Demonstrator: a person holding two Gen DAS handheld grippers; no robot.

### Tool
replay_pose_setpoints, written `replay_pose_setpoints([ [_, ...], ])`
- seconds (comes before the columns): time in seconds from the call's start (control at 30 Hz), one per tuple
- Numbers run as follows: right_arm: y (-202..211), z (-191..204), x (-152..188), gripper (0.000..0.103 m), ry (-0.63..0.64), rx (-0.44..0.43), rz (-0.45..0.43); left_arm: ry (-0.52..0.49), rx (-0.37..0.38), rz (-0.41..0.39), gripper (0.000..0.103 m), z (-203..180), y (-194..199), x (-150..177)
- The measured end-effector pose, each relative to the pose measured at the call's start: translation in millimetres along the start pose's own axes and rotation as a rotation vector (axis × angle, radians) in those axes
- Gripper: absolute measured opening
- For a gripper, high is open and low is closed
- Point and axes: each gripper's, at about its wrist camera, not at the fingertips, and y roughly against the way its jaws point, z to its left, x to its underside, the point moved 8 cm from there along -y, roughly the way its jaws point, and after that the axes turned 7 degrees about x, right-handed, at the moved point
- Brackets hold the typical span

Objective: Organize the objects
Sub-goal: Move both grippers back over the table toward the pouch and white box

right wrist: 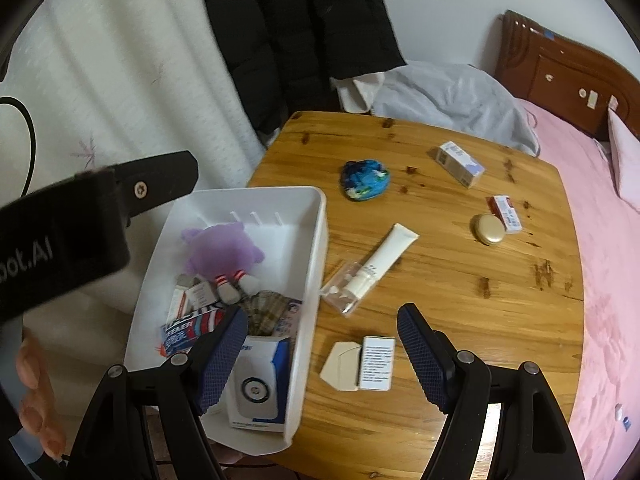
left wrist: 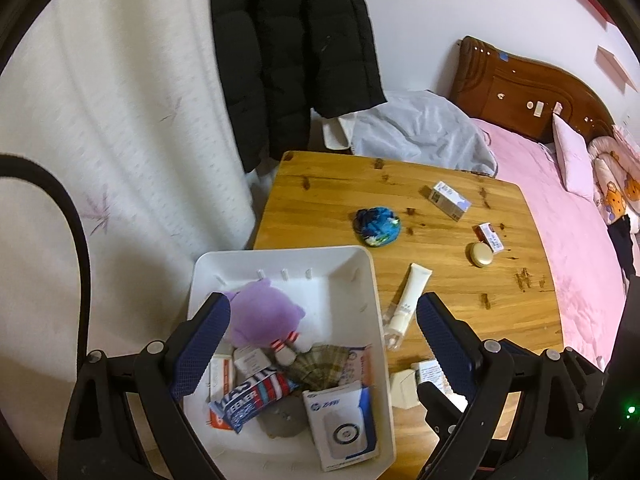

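A white bin (left wrist: 368, 276) (right wrist: 316, 232) sits at the wooden table's (left wrist: 460, 296) (right wrist: 460, 288) left edge. It holds a purple plush (left wrist: 260, 316) (right wrist: 220, 248), a blue-and-white box (left wrist: 340, 424) (right wrist: 260, 380), a snack pack and small packets. On the table lie a white tube (left wrist: 412, 296) (right wrist: 384, 260), a blue cloth ball (left wrist: 376, 226) (right wrist: 364, 180), a gold round case (left wrist: 482, 254) (right wrist: 490, 229), two small boxes and a beige opened box (right wrist: 360, 364). My left gripper (left wrist: 324, 344) is open above the bin. My right gripper (right wrist: 322, 356) is open, over the bin's right wall and the beige box.
A black coat (left wrist: 292, 48) hangs on the white curtain behind the table. A pink bed (left wrist: 568, 240) with a wooden headboard runs along the table's right side. A grey blanket (left wrist: 420, 132) lies at the table's far edge. The left gripper's body (right wrist: 80, 232) shows at left in the right wrist view.
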Motion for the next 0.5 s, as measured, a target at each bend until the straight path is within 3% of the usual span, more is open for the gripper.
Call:
replay_pose_setpoints([
  [0.33,-11,-61,-21,0.078,-0.064,0.021,-0.010,-0.007,0.004,0.013,0.096,-35,-25,-34],
  [0.5,-16,-100,-48,0.078,-0.072,0.045,-0.043,0.014,-0.009,0.027,0.096,-50,-44,-55],
])
